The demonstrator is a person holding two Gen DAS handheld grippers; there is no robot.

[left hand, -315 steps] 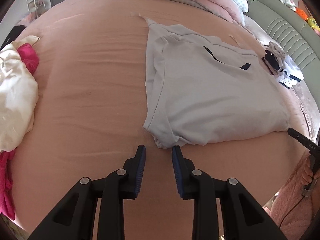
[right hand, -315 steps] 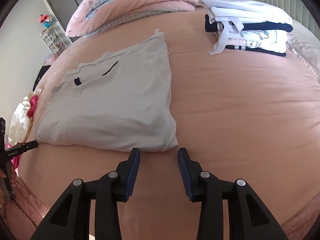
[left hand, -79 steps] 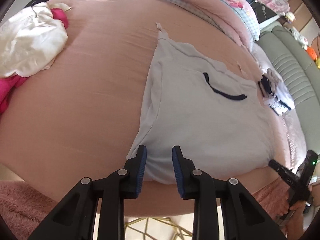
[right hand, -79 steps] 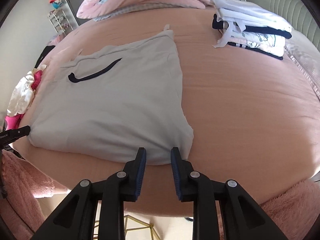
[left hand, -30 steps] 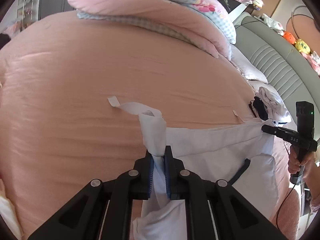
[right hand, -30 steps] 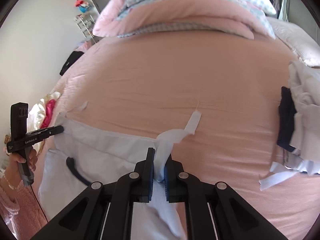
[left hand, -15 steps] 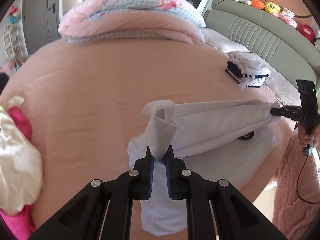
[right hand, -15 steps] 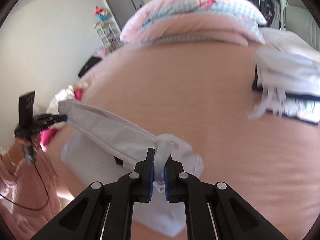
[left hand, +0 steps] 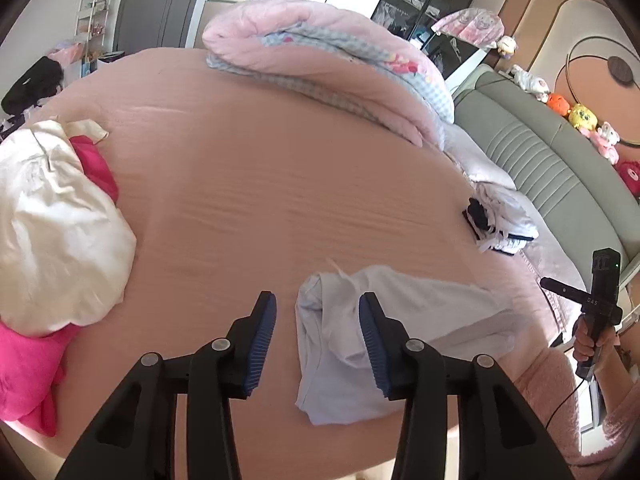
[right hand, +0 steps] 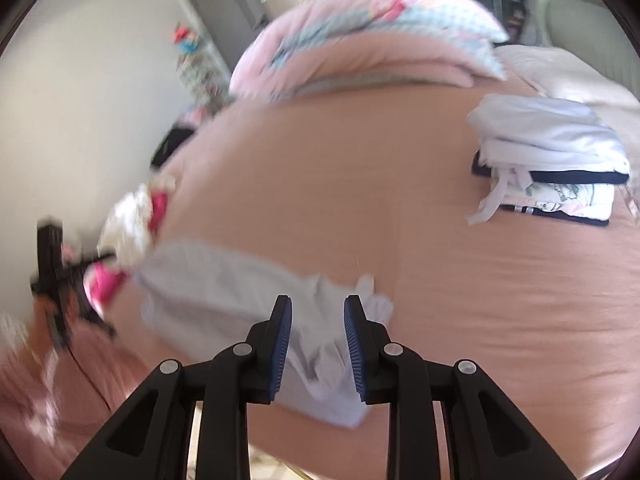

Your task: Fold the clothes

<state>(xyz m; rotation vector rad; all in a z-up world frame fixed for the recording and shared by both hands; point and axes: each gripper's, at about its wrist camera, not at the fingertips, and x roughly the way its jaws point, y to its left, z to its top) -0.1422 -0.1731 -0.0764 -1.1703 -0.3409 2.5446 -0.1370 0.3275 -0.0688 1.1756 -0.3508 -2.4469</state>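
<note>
The pale grey garment (left hand: 384,332) lies folded over but rumpled near the bed's (left hand: 260,184) front edge. Left hand-held gripper (left hand: 317,338) and right hand-held gripper (right hand: 317,346) are both open, holding nothing. Smoothing and stacking remain, I judge.

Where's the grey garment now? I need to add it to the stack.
In the left wrist view the grey garment lies folded at the bed's near edge, right of centre, short of the folded stack.
</note>
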